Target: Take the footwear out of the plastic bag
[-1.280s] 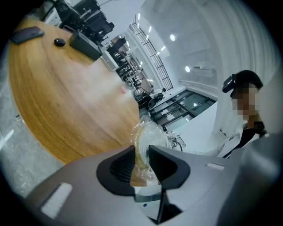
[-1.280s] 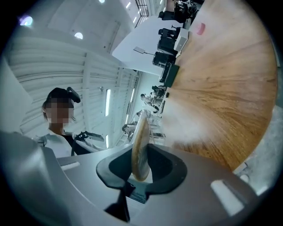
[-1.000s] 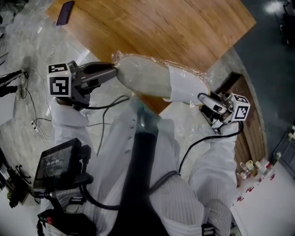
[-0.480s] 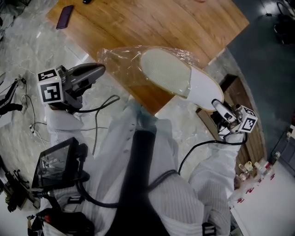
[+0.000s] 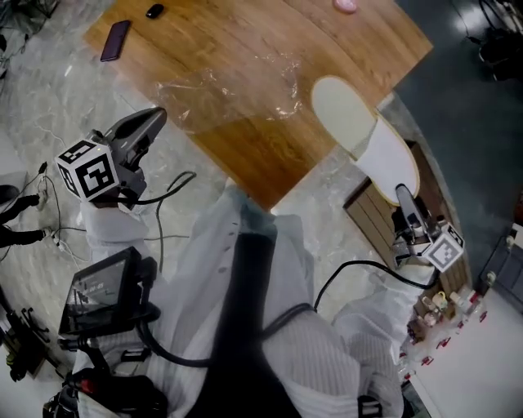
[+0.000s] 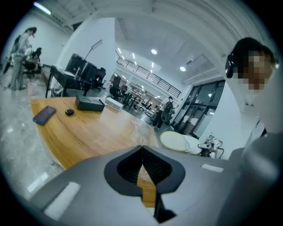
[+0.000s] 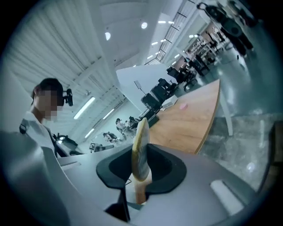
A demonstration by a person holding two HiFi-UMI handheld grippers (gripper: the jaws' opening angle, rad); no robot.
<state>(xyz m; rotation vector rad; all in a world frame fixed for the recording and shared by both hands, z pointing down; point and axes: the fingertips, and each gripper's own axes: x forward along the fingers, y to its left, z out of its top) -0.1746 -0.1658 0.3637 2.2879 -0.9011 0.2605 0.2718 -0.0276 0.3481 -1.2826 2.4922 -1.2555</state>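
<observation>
A white slipper (image 5: 364, 135) with a cream sole hangs beyond the wooden table's (image 5: 270, 155) right edge. My right gripper (image 5: 404, 194) is shut on its heel end from below. In the right gripper view the slipper's edge (image 7: 141, 145) stands upright between the jaws of that gripper (image 7: 140, 170). The clear plastic bag (image 5: 233, 86) lies crumpled and empty on the table top. My left gripper (image 5: 155, 117) is off the table's left edge, shut with nothing in it, apart from the bag. In the left gripper view the shut left gripper (image 6: 142, 150) points toward the slipper (image 6: 177, 142).
A dark phone (image 5: 114, 41), a small black item (image 5: 154, 11) and a pink object (image 5: 346, 6) lie on the far part of the table. A black box (image 6: 90, 104) sits at its far end. A wooden cabinet (image 5: 380, 224) stands right, under the slipper. Cables (image 5: 49, 229) trail on the floor.
The right gripper drew the slipper rightward out of the bag. The left gripper let go of the bag, shut and drew back left. The bag dropped flat on the table.
</observation>
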